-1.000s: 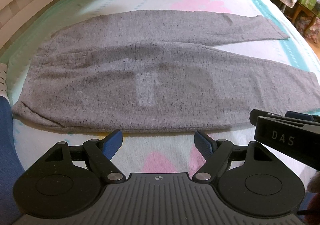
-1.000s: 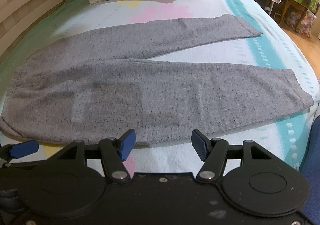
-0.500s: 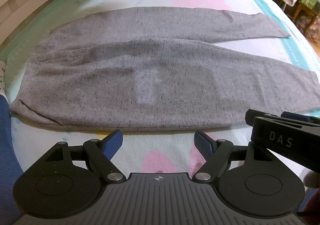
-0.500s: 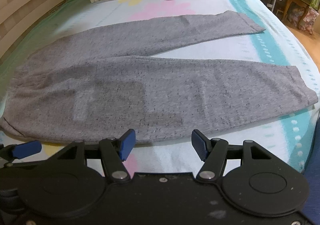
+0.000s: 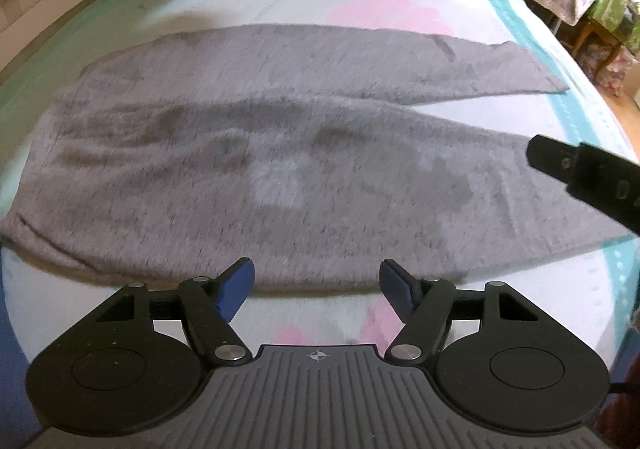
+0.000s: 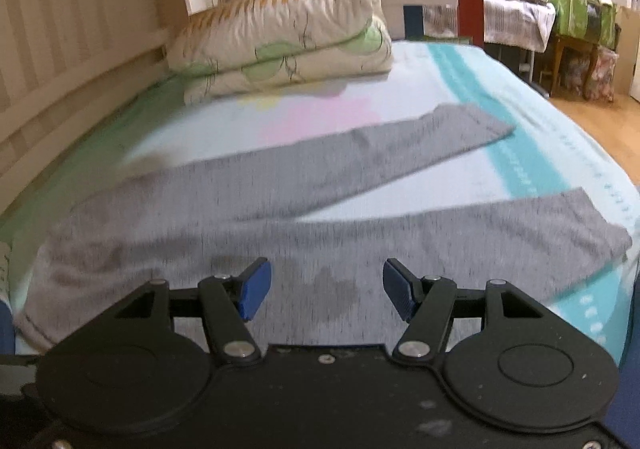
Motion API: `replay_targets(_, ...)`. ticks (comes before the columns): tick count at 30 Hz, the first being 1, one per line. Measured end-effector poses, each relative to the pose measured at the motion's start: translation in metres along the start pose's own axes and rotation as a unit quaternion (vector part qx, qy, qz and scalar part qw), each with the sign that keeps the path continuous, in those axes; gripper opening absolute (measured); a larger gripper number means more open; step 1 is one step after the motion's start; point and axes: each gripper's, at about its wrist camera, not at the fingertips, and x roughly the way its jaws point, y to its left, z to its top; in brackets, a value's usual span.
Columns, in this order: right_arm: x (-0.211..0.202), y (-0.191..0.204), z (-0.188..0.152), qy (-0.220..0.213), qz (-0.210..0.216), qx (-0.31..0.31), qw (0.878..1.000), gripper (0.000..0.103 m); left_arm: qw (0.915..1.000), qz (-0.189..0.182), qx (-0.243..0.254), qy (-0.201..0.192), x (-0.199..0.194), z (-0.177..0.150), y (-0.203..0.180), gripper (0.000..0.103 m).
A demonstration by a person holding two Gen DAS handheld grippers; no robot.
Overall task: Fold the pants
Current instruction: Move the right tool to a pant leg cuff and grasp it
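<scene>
Grey pants [image 6: 280, 209] flat on bed [image 6: 460, 89], right gripper [image 6: 324, 285] jaws apart

I counted one pair of grey pants [image 5: 280, 153] spread flat on the one bed [image 6: 532, 137], with two legs running off to the right, one far and one near. Two pillows [image 6: 288, 57] were stacked at the far end (the lower one mostly hidden under the upper). I held two grippers: my left gripper [image 5: 316, 285] and my right gripper [image 6: 326, 285], each with two blue fingertips set wide apart and nothing between them. My right gripper also showed once at the right edge of the left view. Beyond the bed, far right, stood one wooden table [image 6: 576, 49].
</scene>
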Motion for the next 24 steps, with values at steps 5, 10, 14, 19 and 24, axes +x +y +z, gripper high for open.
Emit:
replay_targets(5,0.013,-0.001,0.003,-0.004,0.004,0.002,1.0,0.066,0.9998,-0.001,0.01,-0.015,0.004,0.013,-0.003,0.068)
replay_targets(10,0.018,-0.009,0.009,-0.045,0.004,0.007,0.999,0.066,0.9996,0.002,0.018,-0.022,0.016,0.031,-0.003,0.068)
replay_targets(14,0.052,-0.014,0.027,0.014,0.036,-0.02,0.999,0.065,0.9993,0.008,0.028,-0.024,0.029,0.048,-0.002,0.068)
replay_targets(19,0.107,-0.019,0.06,0.066,0.059,-0.08,0.993,0.06,0.9992,0.017,0.031,-0.017,0.054,0.081,0.003,0.062)
replay_targets(24,0.171,-0.029,0.107,0.083,0.038,-0.125,0.988,0.06,0.9999,0.009,0.002,-0.005,0.081,0.117,0.018,0.056)
